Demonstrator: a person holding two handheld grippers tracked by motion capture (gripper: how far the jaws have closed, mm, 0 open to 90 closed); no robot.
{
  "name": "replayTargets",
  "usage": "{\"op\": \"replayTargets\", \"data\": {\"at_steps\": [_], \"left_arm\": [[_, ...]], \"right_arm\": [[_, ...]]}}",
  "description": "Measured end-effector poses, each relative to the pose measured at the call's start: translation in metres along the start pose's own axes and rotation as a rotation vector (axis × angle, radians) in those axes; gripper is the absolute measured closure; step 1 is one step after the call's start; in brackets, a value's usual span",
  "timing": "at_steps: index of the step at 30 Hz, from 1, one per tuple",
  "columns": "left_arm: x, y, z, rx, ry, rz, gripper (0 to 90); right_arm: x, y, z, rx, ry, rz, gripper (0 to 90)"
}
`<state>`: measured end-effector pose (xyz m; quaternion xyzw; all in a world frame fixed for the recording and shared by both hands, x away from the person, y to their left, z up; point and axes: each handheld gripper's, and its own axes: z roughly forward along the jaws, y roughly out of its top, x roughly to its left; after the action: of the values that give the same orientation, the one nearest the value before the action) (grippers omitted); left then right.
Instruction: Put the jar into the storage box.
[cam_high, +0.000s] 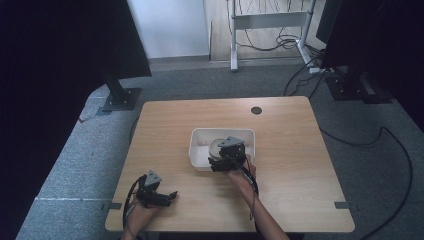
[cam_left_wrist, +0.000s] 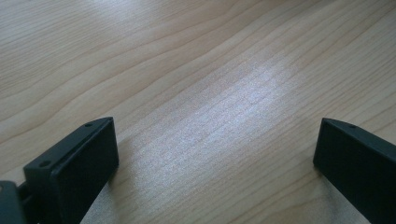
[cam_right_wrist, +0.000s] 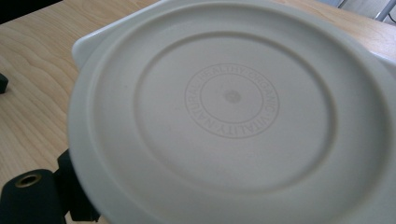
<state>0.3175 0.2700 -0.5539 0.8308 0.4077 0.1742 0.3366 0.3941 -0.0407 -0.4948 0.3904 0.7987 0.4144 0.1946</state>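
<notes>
Plate (cam_right_wrist: 233, 116), round and cream, sits in your right gripper (cam_high: 226, 161), clamped at its rim over the white tray (cam_high: 198, 137). Your left gripper (cam_high: 161, 197) rests near the tray on the wooden table (cam_high: 290, 150), jaws spread wide.

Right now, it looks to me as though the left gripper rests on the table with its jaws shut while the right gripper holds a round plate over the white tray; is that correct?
Not quite: the left gripper has its jaws open, wide apart over bare table, as the left gripper view shows. The rest holds: the right gripper holds the round plate over the white tray.
</notes>
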Motion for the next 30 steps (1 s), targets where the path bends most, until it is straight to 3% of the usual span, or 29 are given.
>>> {"op": "replayTargets", "data": {"at_steps": [18, 30], "left_arm": [[0.0, 0.0, 0.0, 0.0, 0.0, 0.001, 0.0], [0.0, 0.0, 0.0, 0.0, -0.001, 0.001, 0.0]], "right_arm": [[-0.001, -0.007, 0.031, 0.049, -0.058, 0.001, 9.3], [0.0, -0.012, 0.039, 0.09, -0.07, 0.009, 9.3]]}}
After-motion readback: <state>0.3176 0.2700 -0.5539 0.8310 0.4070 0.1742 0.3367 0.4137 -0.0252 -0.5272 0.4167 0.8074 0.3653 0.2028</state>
